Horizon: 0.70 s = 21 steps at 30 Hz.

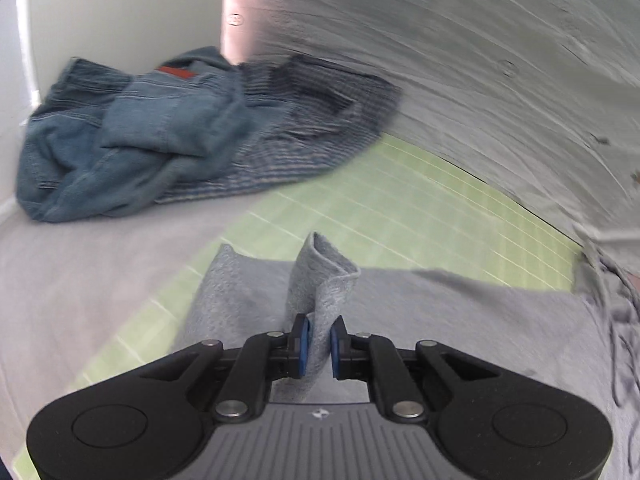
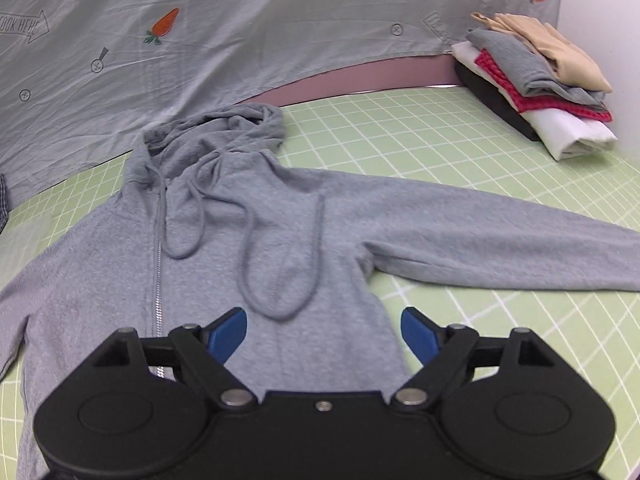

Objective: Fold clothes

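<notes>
A grey zip hoodie (image 2: 248, 240) lies face up on the green grid mat (image 2: 460, 140), hood toward the back, its right sleeve (image 2: 500, 248) stretched out to the right. My right gripper (image 2: 324, 332) is open and empty, hovering over the hoodie's lower right body. My left gripper (image 1: 319, 346) is shut on a fold of the hoodie's grey fabric (image 1: 320, 280), which stands up between the blue pads (image 1: 303, 344). The rest of that fabric (image 1: 460, 320) spreads to the right in the left wrist view.
A pile of blue jeans (image 1: 132, 136) and a striped garment (image 1: 304, 120) lies at the back left. A stack of folded clothes (image 2: 536, 80) sits at the back right. A grey sheet with carrot prints (image 2: 200, 40) hangs behind the mat.
</notes>
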Motion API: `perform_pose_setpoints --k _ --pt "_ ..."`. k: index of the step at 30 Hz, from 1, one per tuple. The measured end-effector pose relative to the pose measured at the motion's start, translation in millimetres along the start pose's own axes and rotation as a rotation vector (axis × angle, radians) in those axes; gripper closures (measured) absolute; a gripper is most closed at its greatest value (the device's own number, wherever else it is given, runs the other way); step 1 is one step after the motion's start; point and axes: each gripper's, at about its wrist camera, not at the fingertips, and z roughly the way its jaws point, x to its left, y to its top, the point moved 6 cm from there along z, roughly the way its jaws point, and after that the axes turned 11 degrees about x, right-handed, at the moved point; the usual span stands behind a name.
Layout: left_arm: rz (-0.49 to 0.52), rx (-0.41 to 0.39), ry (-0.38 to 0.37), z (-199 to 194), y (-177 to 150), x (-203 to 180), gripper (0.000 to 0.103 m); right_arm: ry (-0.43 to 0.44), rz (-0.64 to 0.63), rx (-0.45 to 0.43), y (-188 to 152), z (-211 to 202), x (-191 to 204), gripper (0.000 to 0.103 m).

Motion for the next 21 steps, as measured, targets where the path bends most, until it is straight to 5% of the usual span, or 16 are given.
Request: perform_pose_setpoints --k 6,8,10,12,15,21 --pt "0.202 0.082 -0.179 -19 -72 -123 0.089 0.003 -0.028 0.010 -14 -13 -28 0.018" --pt "0.272 0.104 -0.212 -24 -94 -154 0.080 0.013 -0.053 0.005 -16 -13 -21 0.018" --pt "0.323 0.127 -0.202 -27 -114 -174 0.049 0.022 -0.077 0.000 -17 -14 -14 0.018" --pt "0.315 0.139 -0.164 -27 -119 -164 0.036 0.031 -0.102 -0.005 -18 -14 -7 0.018" --pt "0.283 0.160 -0.095 -25 -121 -139 0.024 0.045 -0.138 -0.012 -20 -15 4 0.002" --pt "0.218 0.200 0.042 -24 -125 -88 0.021 0.073 -0.212 -0.027 -25 -16 25 0.000"
